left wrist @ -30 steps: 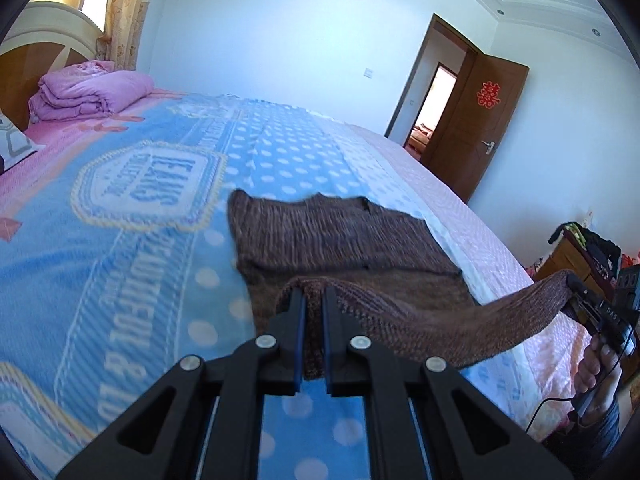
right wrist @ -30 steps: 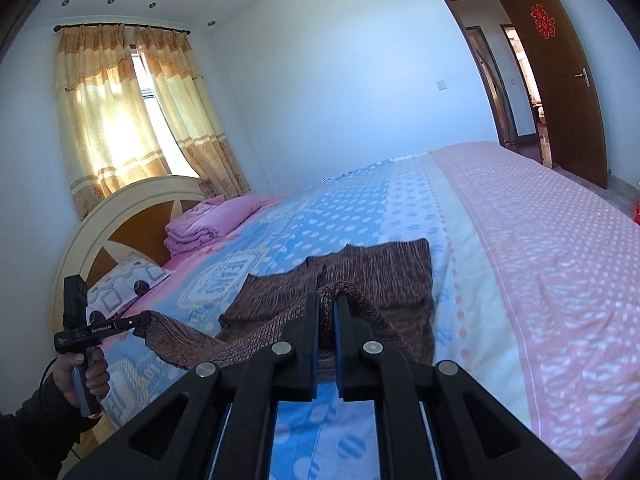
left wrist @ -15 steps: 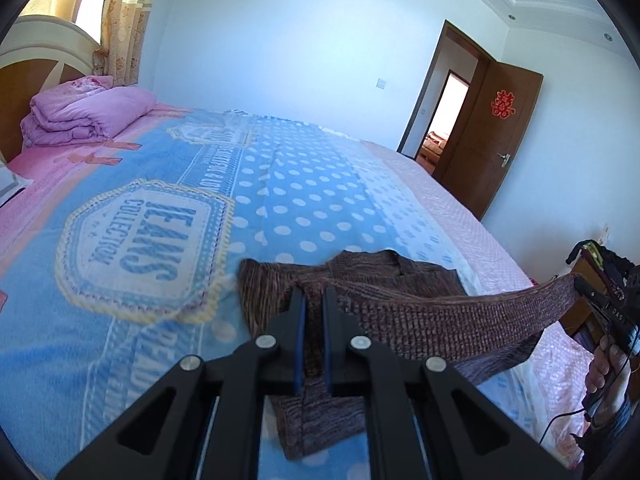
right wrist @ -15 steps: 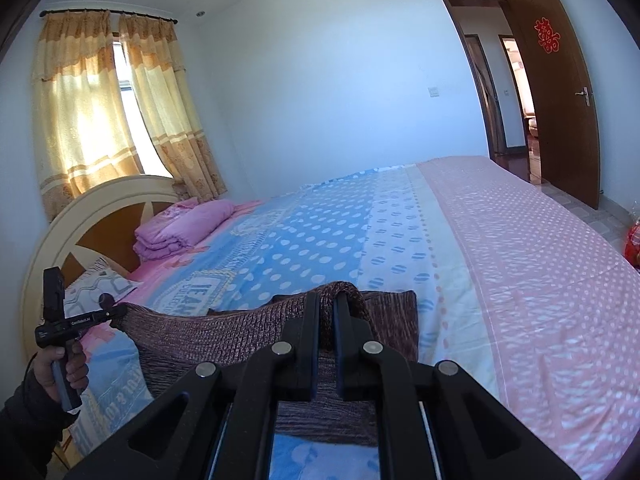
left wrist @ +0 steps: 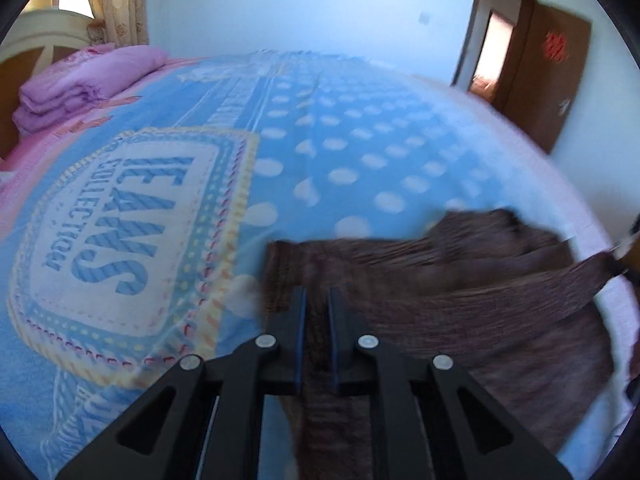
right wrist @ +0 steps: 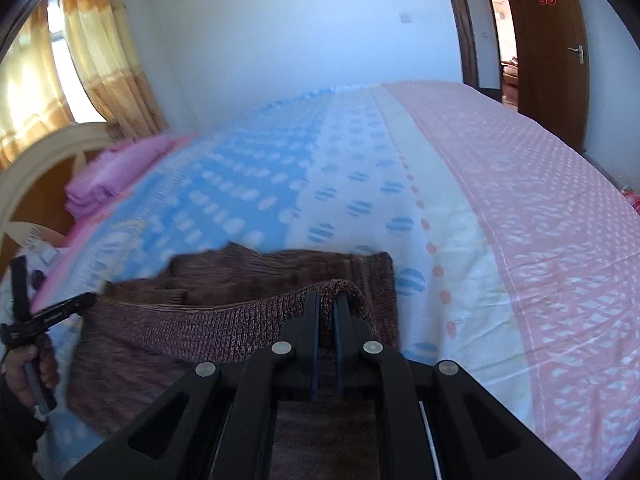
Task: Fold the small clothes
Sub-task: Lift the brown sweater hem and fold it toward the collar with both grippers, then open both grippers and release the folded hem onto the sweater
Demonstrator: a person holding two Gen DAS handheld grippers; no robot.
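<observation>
Gripping brown knit (right wrist: 248, 320) (left claw (left wrist: 316, 296) opening)

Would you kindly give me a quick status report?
Left gripper opening, brown knit between jaws. Right gripper shut on its folded edge. Bedspread ahead unobstructed.

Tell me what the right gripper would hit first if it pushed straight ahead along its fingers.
Probably the brown knitted garment spread just beyond the right gripper, then the blue dotted bedspread; depth is uncertain.
</observation>
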